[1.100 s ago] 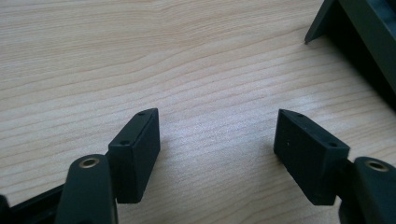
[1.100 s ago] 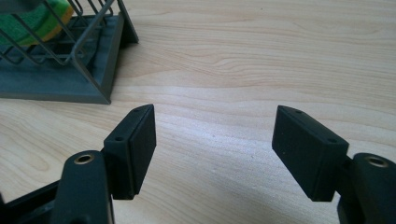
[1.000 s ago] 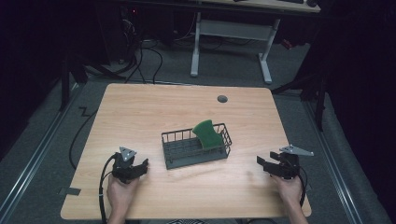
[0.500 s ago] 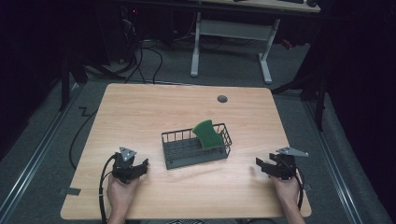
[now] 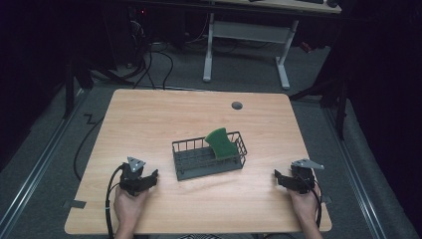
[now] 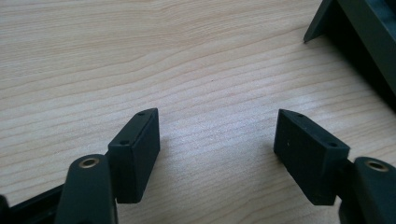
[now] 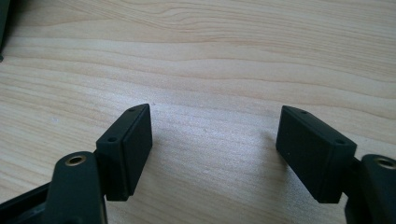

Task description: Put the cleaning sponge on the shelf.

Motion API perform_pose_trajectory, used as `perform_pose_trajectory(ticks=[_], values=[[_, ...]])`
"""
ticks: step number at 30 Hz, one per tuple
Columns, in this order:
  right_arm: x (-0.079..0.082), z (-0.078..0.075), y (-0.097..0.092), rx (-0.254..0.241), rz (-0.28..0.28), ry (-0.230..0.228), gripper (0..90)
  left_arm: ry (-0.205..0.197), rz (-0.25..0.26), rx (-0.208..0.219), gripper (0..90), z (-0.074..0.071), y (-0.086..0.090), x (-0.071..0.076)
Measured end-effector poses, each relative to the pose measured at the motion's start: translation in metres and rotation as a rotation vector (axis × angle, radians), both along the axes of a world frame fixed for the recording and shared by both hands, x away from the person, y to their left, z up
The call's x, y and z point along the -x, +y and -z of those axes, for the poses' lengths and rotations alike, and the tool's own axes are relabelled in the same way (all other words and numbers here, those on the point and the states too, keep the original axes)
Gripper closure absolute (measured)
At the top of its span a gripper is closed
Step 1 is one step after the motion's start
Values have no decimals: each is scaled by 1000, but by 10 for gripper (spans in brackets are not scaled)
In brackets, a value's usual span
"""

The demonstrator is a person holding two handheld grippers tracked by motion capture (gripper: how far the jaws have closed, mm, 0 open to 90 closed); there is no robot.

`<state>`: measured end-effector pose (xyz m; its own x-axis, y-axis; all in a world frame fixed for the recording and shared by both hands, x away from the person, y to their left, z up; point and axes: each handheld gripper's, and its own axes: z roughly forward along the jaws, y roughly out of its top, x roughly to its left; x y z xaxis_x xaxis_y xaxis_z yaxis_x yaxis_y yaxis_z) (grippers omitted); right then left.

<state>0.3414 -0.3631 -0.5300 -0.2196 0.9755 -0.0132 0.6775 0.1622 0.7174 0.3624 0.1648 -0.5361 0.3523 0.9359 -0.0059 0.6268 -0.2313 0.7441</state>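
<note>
- The table [image 5: 149, 119] fills the middle of the high view; a small grey round cap [image 5: 237, 105] sits in its top toward the upper right.
- A dark wire basket [image 5: 199, 162] stands at the centre of the frame, on the table.
- A green sponge [image 5: 221, 143] leans tilted in the right end of the basket, its top rising above the rim.
- The left gripper [image 5: 152, 175] rests low at the lower left, held in the left hand [image 5: 128, 206], just left of the basket and apart from it.
- In the left gripper view its jaws stand spread wide over bare wood with nothing between them; a corner of the basket [image 6: 359, 32] shows at the upper right.
- The right gripper [image 5: 276, 175] sits at the lower right in the right hand [image 5: 303, 206], well apart from the basket.
- Its jaws have just been opening and stand spread in the right gripper view, only wood between them.
</note>
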Motion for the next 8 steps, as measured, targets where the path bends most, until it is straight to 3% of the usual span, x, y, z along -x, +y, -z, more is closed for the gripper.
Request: perform_pose_trajectory(ticks=[8], values=[[0,0,1,5,11,0,258,0,-1,1,318,0,0,1]])
